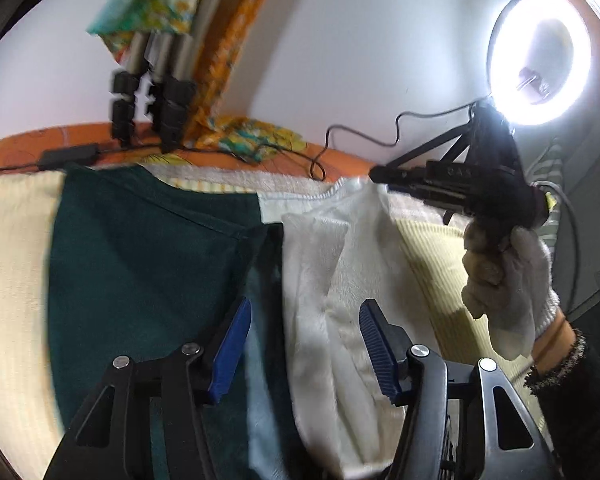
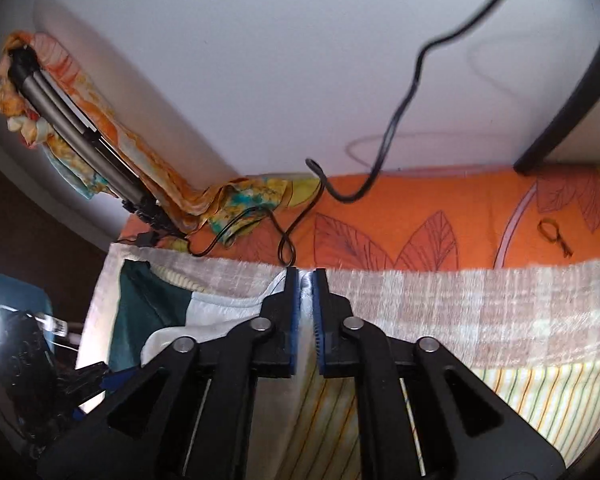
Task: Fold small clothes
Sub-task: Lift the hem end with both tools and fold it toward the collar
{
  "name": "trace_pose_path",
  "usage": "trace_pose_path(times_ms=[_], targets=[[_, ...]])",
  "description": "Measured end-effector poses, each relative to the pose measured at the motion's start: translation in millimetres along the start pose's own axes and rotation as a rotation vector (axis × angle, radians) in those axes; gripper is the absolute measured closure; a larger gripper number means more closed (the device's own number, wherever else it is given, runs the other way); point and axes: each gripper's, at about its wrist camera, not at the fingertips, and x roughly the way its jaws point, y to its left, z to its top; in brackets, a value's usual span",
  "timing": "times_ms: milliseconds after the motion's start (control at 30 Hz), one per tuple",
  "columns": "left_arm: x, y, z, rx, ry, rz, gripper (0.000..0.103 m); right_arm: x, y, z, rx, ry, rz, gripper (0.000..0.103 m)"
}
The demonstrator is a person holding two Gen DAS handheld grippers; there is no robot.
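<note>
While the right gripper [image 2: 306,280] pinches the white garment's [image 1: 332,280] far edge, ready to draw it over, the left gripper [image 1: 304,344] hovers with jaws apart above it, beside the green cloth [image 1: 140,260].

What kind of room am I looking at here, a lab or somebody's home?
Most likely a home, probably a bed set up for filming. An orange leaf-print sheet runs along a plain wall, clothes lie on a towel, and a ring light stands on a tripod.
</note>
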Motion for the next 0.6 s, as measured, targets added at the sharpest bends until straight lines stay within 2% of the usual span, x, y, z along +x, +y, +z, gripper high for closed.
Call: trace_pose_path(times_ms=[67, 100, 233, 300, 467, 600], targets=[[-20, 9, 2, 0.014, -0.034, 0.030, 0.046, -10, -8, -6, 0.033, -0.027, 0.018, 0.068], [-29, 15, 3, 0.020, -0.050, 0.049, 0.045, -16, -11, -10, 0.038, -0.040, 0.015, 0.065], [-54, 51, 11, -0.017, -0.106, 0.129, 0.045, -30, -18, -30, 0.055, -0.022, 0.070, 0.065], [-57, 75, 18, -0.055, -0.120, 0.174, 0.045, -30, -16, -39, 0.037, 0.001, 0.071, 0.065], [-30, 117, 32, -0.136, -0.074, 0.168, 0.045, -15, -12, -47, 0.024, 0.035, 0.049, 0.065], [-3, 120, 43, -0.108, -0.031, 0.166, 0.045, -3, -7, -44, 0.026, 0.036, 0.051, 0.065]])
